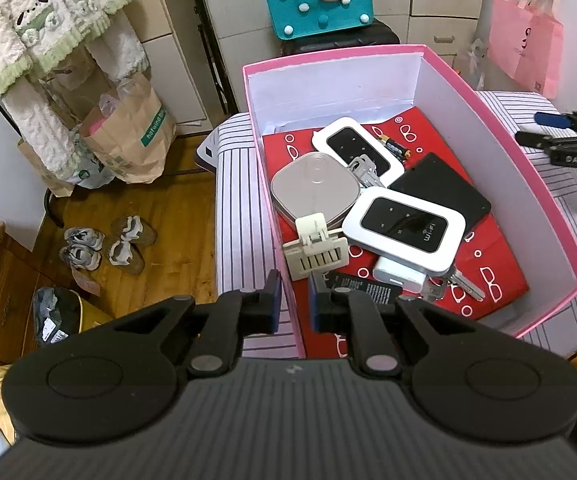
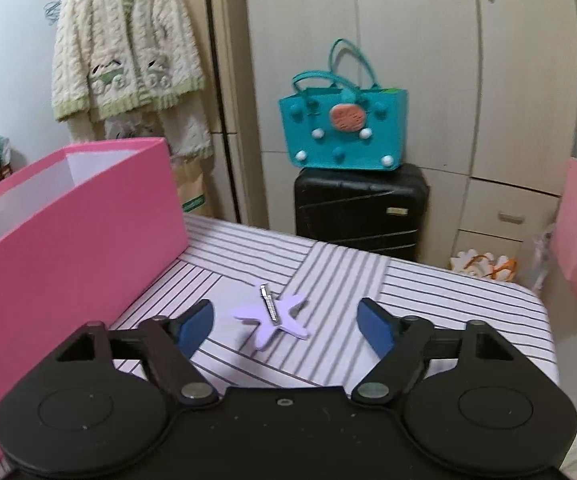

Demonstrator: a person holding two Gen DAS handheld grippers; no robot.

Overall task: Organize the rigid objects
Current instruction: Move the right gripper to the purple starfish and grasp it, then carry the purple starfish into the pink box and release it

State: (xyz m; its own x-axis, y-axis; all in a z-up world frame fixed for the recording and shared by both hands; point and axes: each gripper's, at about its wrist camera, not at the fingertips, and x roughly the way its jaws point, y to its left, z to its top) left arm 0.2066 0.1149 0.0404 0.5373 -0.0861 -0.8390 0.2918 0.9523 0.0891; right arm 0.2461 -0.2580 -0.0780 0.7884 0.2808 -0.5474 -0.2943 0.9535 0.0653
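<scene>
Left gripper [image 1: 294,300]: lower centre of the left wrist view; its blue-padded fingers are nearly pressed together on the near-left wall of the pink box [image 1: 544,200], one pad outside and one inside.
Right gripper [image 2: 284,326]: lower centre of the right wrist view; fingers spread wide, nothing between the pads. It also shows at the right edge of the left wrist view, beside the box.
Pink box: open-topped, standing on the striped cloth [image 2: 428,292]; in the right wrist view it fills the left of the frame.
Box contents (centre of the left wrist view): two white Wi-Fi units [image 1: 404,232], a beige rounded case [image 1: 314,188], a cream clip [image 1: 316,248], a black flat case [image 1: 444,192], keys [image 1: 464,284], a battery [image 1: 394,146], a white adapter [image 1: 398,276].
Purple star clip [image 2: 276,318]: lies on the striped cloth outside the box, centre of the right wrist view, ahead of the spread fingers and apart from both pads.
</scene>
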